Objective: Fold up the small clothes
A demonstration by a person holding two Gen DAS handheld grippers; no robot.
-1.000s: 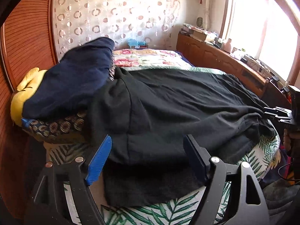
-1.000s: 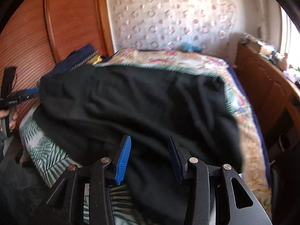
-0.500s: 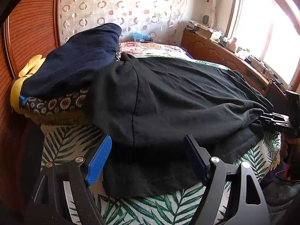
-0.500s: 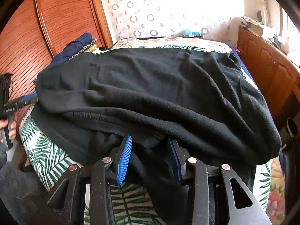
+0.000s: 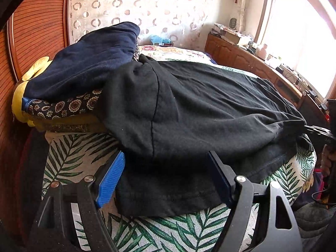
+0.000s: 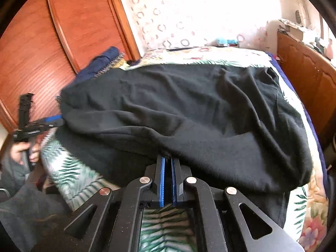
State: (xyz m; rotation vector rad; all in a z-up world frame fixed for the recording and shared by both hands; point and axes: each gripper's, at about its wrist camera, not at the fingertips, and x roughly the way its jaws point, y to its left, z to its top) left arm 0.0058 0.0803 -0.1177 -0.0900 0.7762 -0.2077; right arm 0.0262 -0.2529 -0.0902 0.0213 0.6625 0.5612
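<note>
- A black garment (image 5: 210, 109) lies spread across a bed (image 5: 79, 157) covered with a leaf-print sheet, its near hem hanging over the bed's front edge.
- The right hand-held gripper (image 6: 167, 160) has its two blue-padded jaws pinched together on a small bunch of the black cloth at the near edge, close to the garment's right end.
- The left hand-held gripper (image 5: 166, 174) stands wide, holding nothing, with the garment's near left corner lying between its jaws and no pad pressing on it.
- The step in hand appears to be taking hold of the near edge at both ends before the first fold.
- The next move likely calls for the left jaws to close on that corner, so both ends lift together.
- Only the left view shows the pile of other clothes (image 5: 79, 71), navy on top, touching the garment's far left edge.
- Only the right view shows the pinched cloth up close, and a hand (image 6: 23, 151) gripping the left tool.
</note>
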